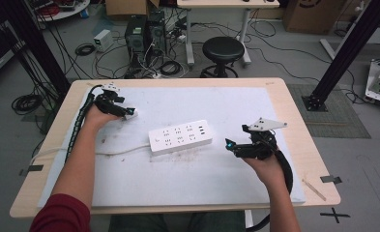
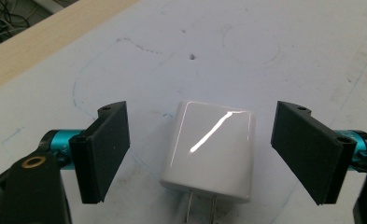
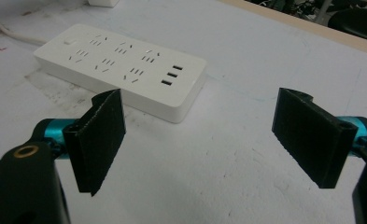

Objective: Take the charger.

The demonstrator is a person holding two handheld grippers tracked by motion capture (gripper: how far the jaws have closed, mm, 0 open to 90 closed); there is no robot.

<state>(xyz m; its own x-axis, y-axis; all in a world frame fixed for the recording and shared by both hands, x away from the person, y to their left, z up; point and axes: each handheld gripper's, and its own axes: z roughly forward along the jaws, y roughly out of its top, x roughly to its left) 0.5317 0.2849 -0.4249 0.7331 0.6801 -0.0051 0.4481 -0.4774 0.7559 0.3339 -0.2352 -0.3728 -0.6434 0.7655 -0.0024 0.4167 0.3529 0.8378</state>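
White charger (image 2: 212, 151) lying flat between jaws of spread left gripper (image 2: 209, 154), untouched; right gripper (image 3: 209, 140) spread, near power strip (image 3: 120, 67).

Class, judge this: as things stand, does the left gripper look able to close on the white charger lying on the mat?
Probably yes. The left gripper is open, and the white charger lies flat between its jaws with a gap on each side and nothing in the way.
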